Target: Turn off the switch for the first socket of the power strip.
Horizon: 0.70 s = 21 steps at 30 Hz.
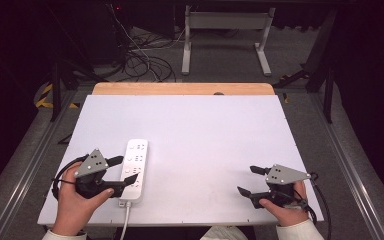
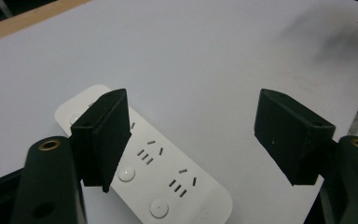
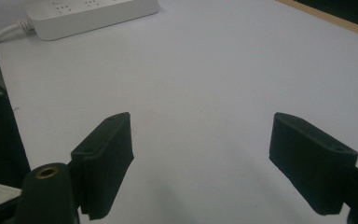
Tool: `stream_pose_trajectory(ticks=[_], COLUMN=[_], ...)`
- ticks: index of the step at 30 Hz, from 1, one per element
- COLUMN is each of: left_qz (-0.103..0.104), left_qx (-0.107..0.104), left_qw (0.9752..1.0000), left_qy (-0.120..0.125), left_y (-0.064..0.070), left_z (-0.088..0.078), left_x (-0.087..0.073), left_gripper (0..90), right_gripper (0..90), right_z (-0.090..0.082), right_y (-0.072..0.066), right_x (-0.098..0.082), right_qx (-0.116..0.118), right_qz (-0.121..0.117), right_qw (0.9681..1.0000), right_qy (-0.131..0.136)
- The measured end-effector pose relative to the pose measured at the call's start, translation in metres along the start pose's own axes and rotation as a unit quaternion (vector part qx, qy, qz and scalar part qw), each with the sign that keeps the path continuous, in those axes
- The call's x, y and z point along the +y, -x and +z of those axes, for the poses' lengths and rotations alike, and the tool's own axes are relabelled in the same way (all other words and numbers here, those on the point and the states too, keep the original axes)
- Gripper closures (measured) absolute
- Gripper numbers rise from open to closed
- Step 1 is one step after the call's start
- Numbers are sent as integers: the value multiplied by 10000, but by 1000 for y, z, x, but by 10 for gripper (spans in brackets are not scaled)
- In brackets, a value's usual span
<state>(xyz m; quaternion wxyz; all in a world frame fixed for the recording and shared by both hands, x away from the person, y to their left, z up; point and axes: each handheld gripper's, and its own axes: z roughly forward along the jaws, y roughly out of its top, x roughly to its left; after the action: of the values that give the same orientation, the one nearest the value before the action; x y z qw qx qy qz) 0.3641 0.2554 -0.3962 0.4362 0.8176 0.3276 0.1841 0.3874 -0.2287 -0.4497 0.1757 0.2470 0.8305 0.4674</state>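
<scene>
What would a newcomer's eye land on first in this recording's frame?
Probably the white power strip lying lengthwise near the table's front left, its cord running off the near edge. The left gripper sits right at it with its jaws open over the strip's sockets. The right gripper rests apart at the front right, jaws open over bare white tabletop.

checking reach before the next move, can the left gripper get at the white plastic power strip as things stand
Probably yes: the left gripper hangs right over the white plastic power strip, jaws open, with nothing between them and the strip.
</scene>
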Motion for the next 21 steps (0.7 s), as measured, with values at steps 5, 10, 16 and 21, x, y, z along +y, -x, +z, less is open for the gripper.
stream_pose_trajectory(ticks=[5,10,16,21], left_qz=[7,-103,25,-42], left_qx=[36,186,172,239], left_qw=[9999,9996,9973,9968], left_qy=[154,210,714,765], left_y=[1,-2,-5,-14], left_z=[-1,-4,-16,-28], left_x=[1,-4,-10,-19], left_gripper=[217,203,169,151], right_gripper=[217,214,209,184], right_z=[-1,-1,-2,-2], right_y=[0,1,1,1], right_x=[0,0,0,0], right_qx=[-8,-10,-17,-16], right_qz=[-8,-4,0,0], right_qw=[10000,10000,10000,10000], right_qy=[13,16,40,53])
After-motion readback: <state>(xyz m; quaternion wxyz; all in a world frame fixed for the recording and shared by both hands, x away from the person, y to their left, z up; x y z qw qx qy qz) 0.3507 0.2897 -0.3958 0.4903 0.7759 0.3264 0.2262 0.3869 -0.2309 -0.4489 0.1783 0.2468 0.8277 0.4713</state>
